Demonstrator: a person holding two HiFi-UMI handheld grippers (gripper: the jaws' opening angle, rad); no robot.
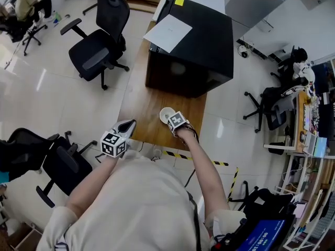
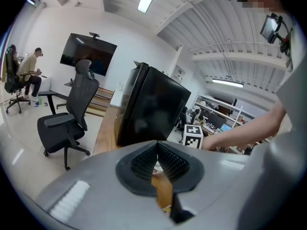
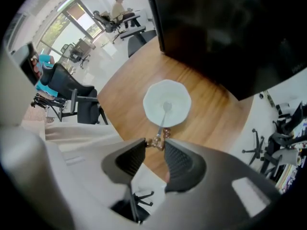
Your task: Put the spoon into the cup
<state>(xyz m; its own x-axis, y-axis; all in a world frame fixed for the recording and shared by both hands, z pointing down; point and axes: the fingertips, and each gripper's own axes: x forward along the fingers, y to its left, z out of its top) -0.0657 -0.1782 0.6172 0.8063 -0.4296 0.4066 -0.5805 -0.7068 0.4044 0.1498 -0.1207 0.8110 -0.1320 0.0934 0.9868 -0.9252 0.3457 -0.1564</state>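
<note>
Clamped on the brown knobbed end of the spoon with the right gripper, pointing down at the centre of its own view; spoon hanging from the pads, bowl low inside the white cup on the wooden table, whether touching the bottom impossible to tell. At lower left of the head view, the left gripper, jaws together on nothing, apart from the cup. Judged a light, stiff, slim metal piece, smooth and prone to swing or slip in the pads, so best pinched at the thick knobbed end, as here; likely to lean on the rim once released, and might tip a light cup. No readable writing anywhere: only black-and-white square markers on the cubes, a blank-looking white sheet and a yellow note atop the black box
</note>
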